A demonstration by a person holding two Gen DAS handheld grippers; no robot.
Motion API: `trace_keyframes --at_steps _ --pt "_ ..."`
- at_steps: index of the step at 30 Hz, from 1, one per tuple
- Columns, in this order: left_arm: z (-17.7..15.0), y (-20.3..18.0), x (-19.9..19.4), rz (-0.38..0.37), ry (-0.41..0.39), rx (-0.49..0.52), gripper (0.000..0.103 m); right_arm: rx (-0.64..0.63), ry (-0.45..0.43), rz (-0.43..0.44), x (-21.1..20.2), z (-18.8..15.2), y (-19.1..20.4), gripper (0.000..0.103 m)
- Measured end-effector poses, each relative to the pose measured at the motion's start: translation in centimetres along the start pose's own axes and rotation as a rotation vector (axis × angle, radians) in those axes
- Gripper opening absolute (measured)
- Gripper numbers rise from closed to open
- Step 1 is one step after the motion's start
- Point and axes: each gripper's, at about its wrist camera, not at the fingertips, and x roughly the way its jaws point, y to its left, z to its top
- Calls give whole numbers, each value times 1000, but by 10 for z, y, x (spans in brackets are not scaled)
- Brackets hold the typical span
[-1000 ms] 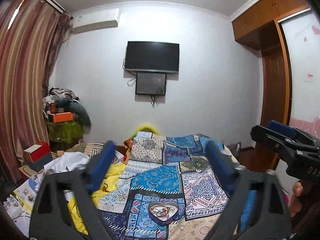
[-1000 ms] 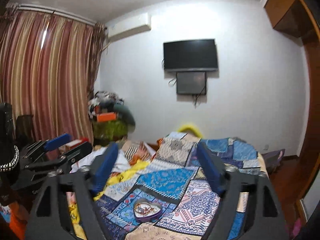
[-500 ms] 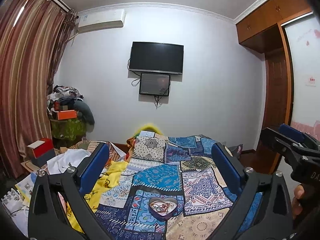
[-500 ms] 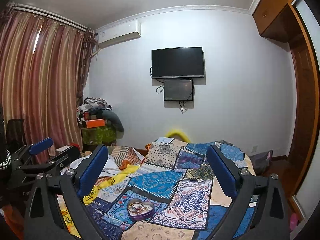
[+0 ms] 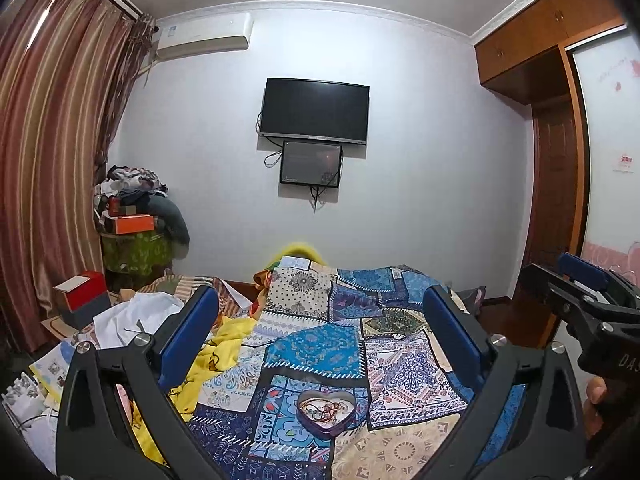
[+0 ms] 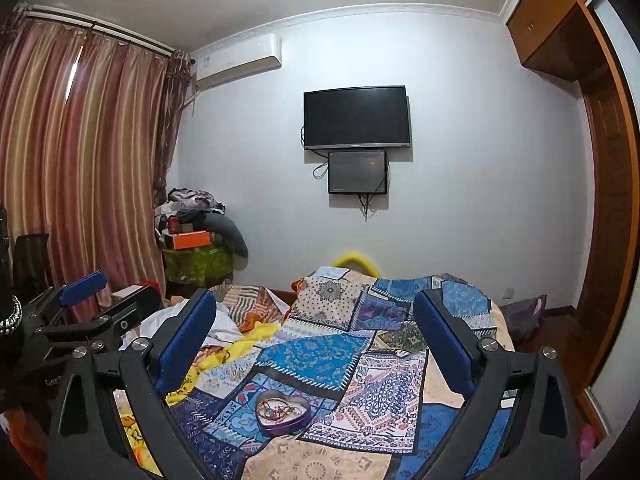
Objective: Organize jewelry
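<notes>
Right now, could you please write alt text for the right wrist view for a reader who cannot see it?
The right gripper, jaws open and empty, points across a patchwork bedspread toward a heart-shaped tin holding tangled jewelry. The left gripper shows at the left edge.

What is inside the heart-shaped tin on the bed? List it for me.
The heart-shaped tin lies open on the patchwork bedspread. Inside is a tangle of jewelry: thin chains or cords, gold and reddish. Single pieces and anything beneath the tangle cannot be made out.

television (image 5: 314, 110); air conditioner (image 5: 202, 38); striped curtain (image 5: 48, 160); patchwork quilt (image 5: 320, 344)
</notes>
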Motion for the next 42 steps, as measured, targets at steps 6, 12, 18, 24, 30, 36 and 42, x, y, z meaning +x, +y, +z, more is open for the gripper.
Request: trace_keyframes --at_steps 6,12,18,24,30,36,42 --pt "-1 0 3 2 10 6 102 5 14 -1 2 0 0 98" --pt "-1 -1 4 1 12 8 102 6 21 -1 0 2 -1 98" --pt "-1 0 5 1 13 7 102 12 27 -4 1 3 -2 98" --pt "-3 1 9 -17 21 11 103 18 29 -6 1 3 -3 98" --pt "-5 2 11 -25 23 12 103 22 30 -8 1 4 -4 98" --pt "-4 5 11 -36 31 10 103 23 31 -8 1 4 -4 98" --pt "-4 5 11 -37 33 10 103 25 33 -8 3 4 -5 98"
